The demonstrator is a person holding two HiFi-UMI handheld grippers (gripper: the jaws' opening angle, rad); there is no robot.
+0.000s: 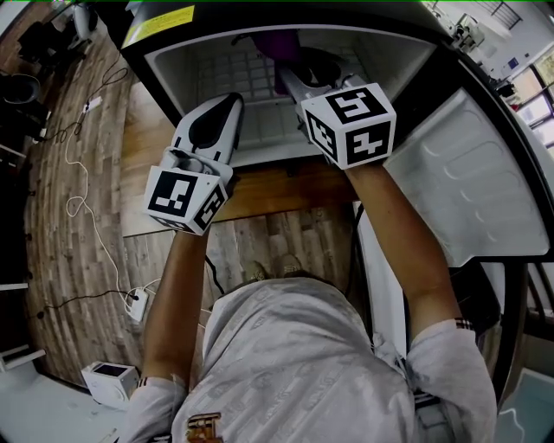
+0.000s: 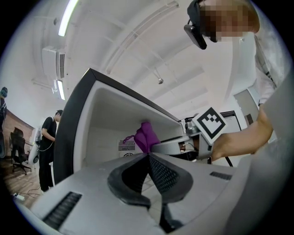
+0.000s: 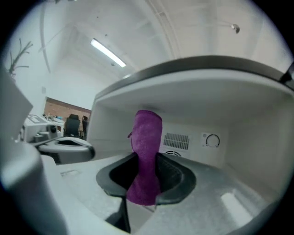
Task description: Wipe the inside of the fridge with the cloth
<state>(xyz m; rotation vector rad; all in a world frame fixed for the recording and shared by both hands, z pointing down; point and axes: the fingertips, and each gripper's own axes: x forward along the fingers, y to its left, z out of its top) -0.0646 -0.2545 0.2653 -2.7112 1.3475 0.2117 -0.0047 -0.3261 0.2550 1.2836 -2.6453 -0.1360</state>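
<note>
Writing: a yellow label [image 1: 161, 21] sits on the black top edge of the fridge [image 1: 169, 65]; its print is too small to read. The only other markings are the black-and-white square patterns on the marker cubes of the two grippers. A round dial [image 3: 212, 140] and a slotted vent [image 3: 177, 139] are set in the fridge's back wall. Any figures around the dial cannot be made out.

The fridge stands open, with its door [image 1: 459, 173] swung out to the person's right.

Right gripper [image 3: 147, 165]: it is clamped on a purple cloth [image 3: 146, 137]. The cloth is pinched between the two dark pads, stands up above them and hangs a little below. This gripper reaches into the fridge compartment, so the cloth is inside, high up near the ceiling. Whether the cloth touches any surface cannot be told.

Left gripper [image 2: 148, 158]: its pads meet at the tips and nothing is between them. It is held at the front of the opening, on the left side, just beside the right gripper and not touching the cloth.

A white cable [image 1: 78, 203] trails over the wooden floor [image 1: 61, 260] to the left of the fridge.
</note>
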